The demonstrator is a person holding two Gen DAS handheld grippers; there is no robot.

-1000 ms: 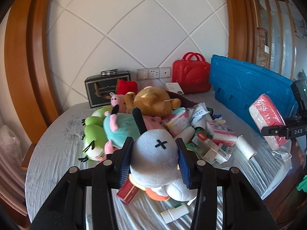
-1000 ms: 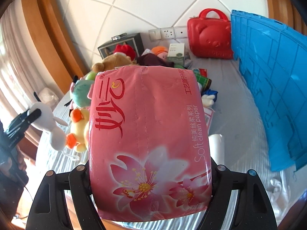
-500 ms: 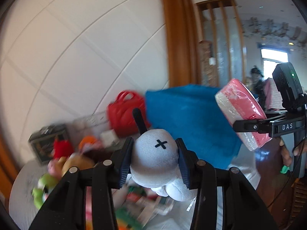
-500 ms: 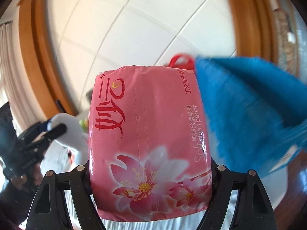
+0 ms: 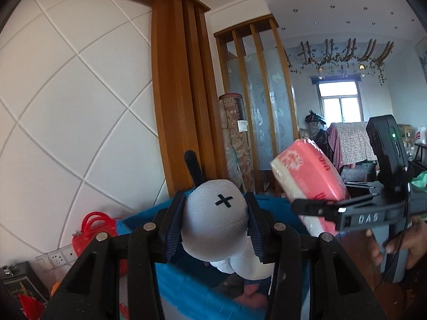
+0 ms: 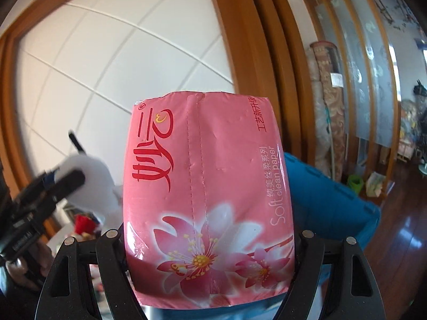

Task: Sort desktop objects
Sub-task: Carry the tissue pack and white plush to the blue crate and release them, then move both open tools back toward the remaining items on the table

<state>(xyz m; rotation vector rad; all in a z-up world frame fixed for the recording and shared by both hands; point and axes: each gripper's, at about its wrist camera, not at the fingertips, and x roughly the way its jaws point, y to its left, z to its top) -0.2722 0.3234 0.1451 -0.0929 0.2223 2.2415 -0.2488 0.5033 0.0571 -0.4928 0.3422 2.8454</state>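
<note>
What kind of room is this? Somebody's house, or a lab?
Most likely a lived-in home. There's a padded wall with wood trim, a slatted wooden divider with frosted glass, and past it a window under hanging vines, with cloth-draped furniture and a glossy wooden floor.

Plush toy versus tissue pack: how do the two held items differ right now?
The plush toy is rounded, grey-white and fuzzy with a black X; the tissue pack is a flat-sided block in glossy pink flowered wrap. The toy sits in the left claw, the pack in the right claw. Both are gripped, lifted near the blue bin.
</note>
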